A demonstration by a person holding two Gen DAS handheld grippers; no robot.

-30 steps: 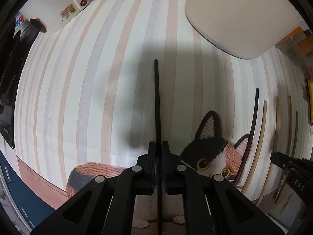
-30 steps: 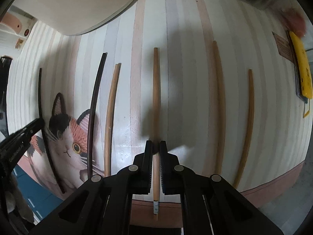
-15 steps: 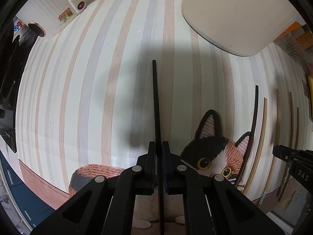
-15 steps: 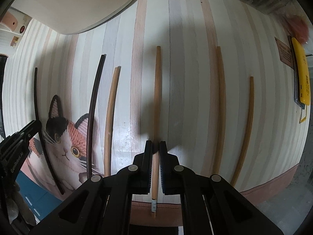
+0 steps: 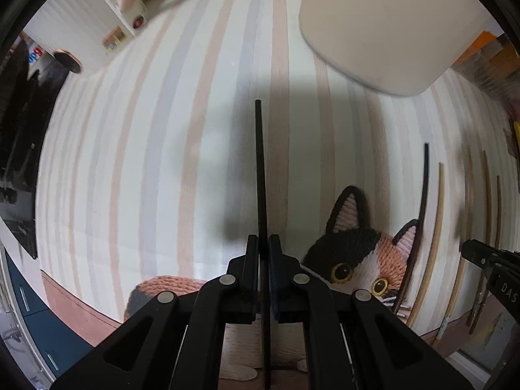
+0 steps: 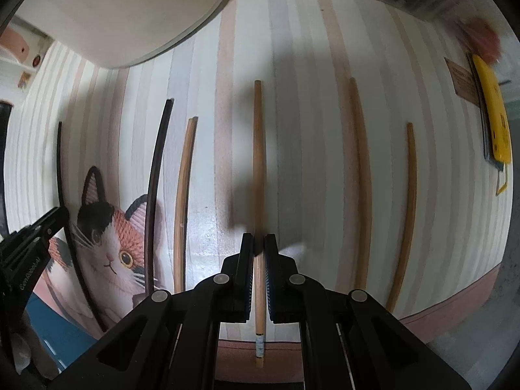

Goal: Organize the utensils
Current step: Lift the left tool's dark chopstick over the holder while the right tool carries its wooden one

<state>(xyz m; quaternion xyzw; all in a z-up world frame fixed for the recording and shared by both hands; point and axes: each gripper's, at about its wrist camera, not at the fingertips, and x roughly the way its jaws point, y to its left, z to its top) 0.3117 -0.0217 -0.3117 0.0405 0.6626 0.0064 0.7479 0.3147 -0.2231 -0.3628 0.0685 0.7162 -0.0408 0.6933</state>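
My left gripper points down over a striped mat and is shut on a thin black chopstick, which runs straight away from the jaws. My right gripper is shut on a light wooden chopstick with a pale band near its lower end. On the mat around it lie a second black chopstick and three more wooden chopsticks, all roughly parallel. The left gripper shows at the far left of the right wrist view with its black chopstick.
The striped mat has a yarn-cat picture at its near edge. A white rounded board lies at the back. A white appliance stands at the far left, and a yellow object at the far right.
Both grippers keep their hold on their chopsticks. The views shift only slightly and nothing on the mat has moved.
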